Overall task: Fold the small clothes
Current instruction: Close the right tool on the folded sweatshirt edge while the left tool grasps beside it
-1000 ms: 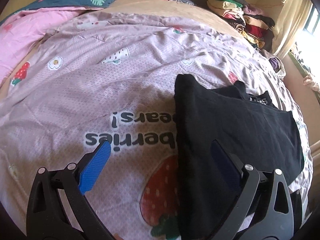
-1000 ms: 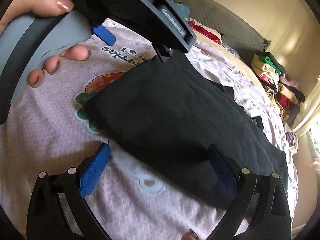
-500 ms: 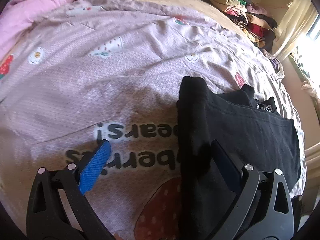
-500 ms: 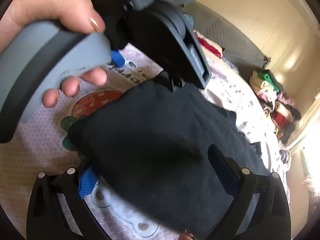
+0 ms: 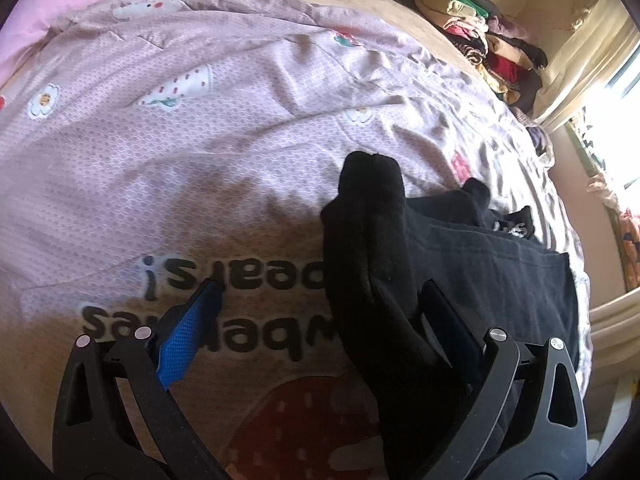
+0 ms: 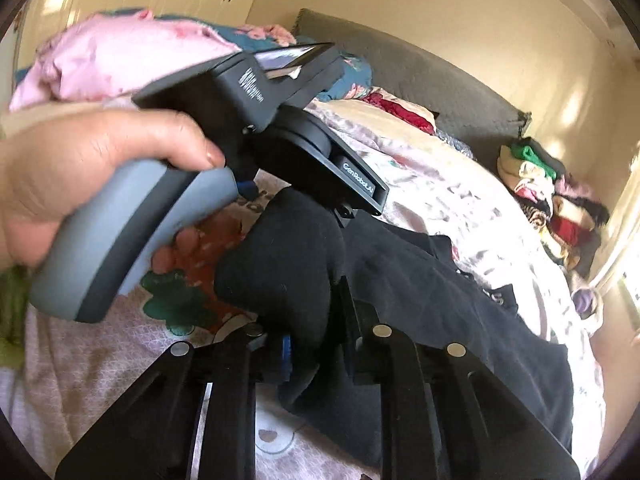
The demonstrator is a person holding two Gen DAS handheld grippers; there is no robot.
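A black knit garment (image 5: 480,280), part-folded, lies on a lilac quilted bedspread (image 5: 200,152) printed with strawberries, flowers and dark lettering; most of it is spread flat toward the window side of the bed, while its near folded edge is bunched into a thick ridge (image 5: 372,248) raised off the quilt. Right gripper (image 6: 312,344), black frame with blue pads: jaws have just been closing and now stand nearly together, clamped on the bunched edge of the black garment (image 6: 288,264), the cloth bulging up above the pads; only a sliver of one blue pad (image 6: 286,350) shows beside the fabric. Left gripper (image 5: 320,320), same make: jaws wide apart, the raised ridge of cloth standing between them; the left blue pad (image 5: 188,332) is clear of the fabric, over the lettering on the bedspread; the right pad (image 5: 448,332) sits dark against the garment, and whether it touches the cloth I cannot tell. From the right wrist view, a person's hand (image 6: 80,176) wraps the grey handle (image 6: 120,240) of the left gripper, thumb over the top, the tool's black body angled down toward the garment. Far side of the bed: a stack of folded clothes (image 5: 480,36) in cream, green, red and dark colours near the wall, well apart from the black garment. Pink bedding (image 6: 112,60) heaped at the head end, against a grey padded headboard (image 6: 420,72).
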